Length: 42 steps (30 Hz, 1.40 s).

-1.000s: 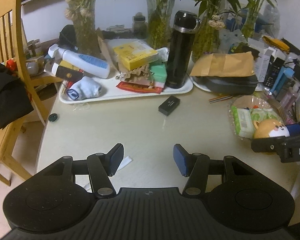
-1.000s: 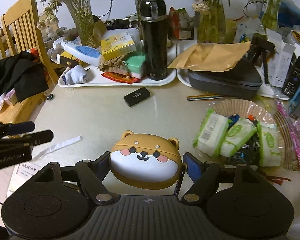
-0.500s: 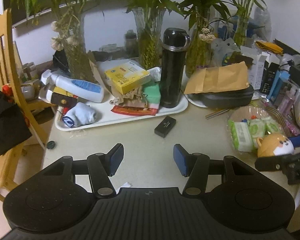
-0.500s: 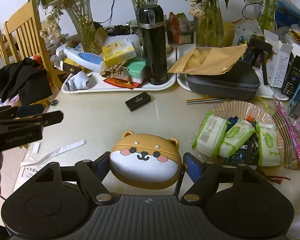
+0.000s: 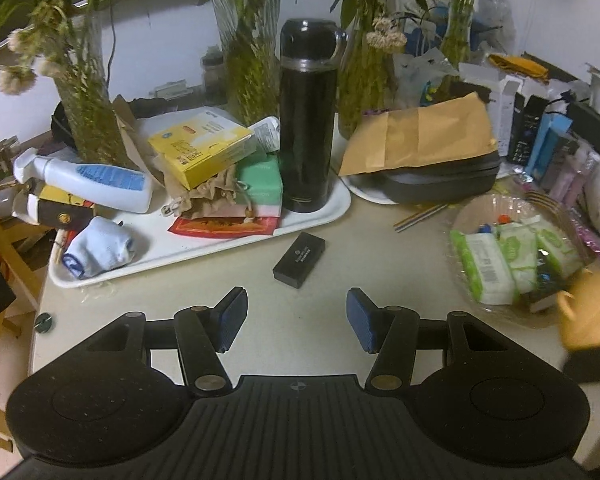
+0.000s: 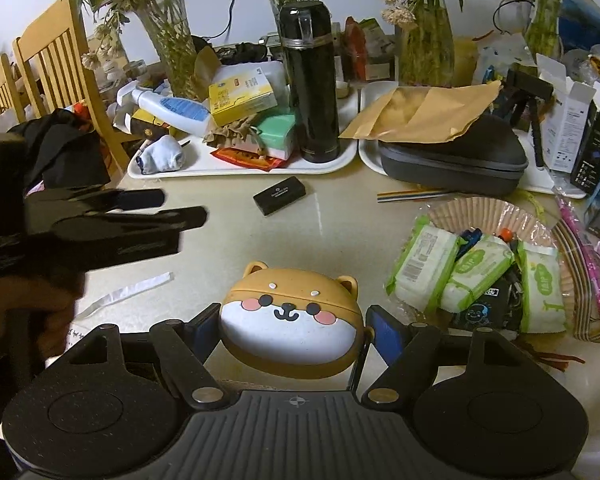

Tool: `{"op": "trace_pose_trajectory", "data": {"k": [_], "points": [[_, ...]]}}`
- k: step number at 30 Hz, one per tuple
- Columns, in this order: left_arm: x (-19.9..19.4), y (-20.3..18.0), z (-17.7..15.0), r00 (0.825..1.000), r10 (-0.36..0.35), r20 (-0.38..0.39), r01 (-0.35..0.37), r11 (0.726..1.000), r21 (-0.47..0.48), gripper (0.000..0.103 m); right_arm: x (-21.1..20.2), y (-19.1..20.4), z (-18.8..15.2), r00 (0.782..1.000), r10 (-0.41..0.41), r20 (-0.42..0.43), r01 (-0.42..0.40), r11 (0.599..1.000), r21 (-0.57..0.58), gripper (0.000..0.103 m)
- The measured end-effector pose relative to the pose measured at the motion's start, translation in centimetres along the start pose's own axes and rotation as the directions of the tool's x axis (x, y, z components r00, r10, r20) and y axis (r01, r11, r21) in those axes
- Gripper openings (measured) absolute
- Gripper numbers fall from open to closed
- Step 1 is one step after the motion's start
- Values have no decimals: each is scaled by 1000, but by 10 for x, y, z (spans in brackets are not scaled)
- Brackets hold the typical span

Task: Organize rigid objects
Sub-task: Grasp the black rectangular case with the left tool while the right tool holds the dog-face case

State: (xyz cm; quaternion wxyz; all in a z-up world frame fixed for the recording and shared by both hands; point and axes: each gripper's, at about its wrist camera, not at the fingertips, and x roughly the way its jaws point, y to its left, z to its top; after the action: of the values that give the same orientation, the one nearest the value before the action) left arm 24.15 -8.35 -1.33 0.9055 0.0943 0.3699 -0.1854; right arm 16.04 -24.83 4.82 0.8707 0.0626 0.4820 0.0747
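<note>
my landmark is the black flask, upright on the white tray. left of it, on the tray, lie a spray bottle and a yellow box. my left gripper has advanced toward the tray over the last second, jaws apart and empty; the small black box now lies just ahead of them, in front of the flask (probably my next pick). further right of the flask, my right gripper is clamped on the dog-faced case, unmoved, near the wipes basket.
</note>
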Motion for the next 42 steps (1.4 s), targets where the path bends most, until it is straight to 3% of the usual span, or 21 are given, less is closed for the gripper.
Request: {"op": "trace_pose_trajectory", "data": {"k": [15, 23, 26, 30, 42], "points": [[88, -11, 14, 997, 34, -65, -28, 995, 93, 54, 6, -6, 4, 999, 44, -15, -43, 999, 13, 79], [131, -8, 22, 991, 47, -121, -38, 996, 77, 54, 14, -6, 5, 997, 61, -37, -61, 998, 1, 79], [142, -7, 23, 988, 46, -146, -35, 996, 78, 49, 14, -6, 6, 997, 67, -39, -67, 998, 2, 79], [150, -5, 22, 983, 26, -183, -12, 997, 75, 35, 15, -6, 7, 997, 70, -40, -70, 998, -1, 79], [123, 1, 9, 974, 19, -227, -5, 998, 62, 32, 18, -6, 5, 998, 31, -57, -32, 999, -12, 79]]}}
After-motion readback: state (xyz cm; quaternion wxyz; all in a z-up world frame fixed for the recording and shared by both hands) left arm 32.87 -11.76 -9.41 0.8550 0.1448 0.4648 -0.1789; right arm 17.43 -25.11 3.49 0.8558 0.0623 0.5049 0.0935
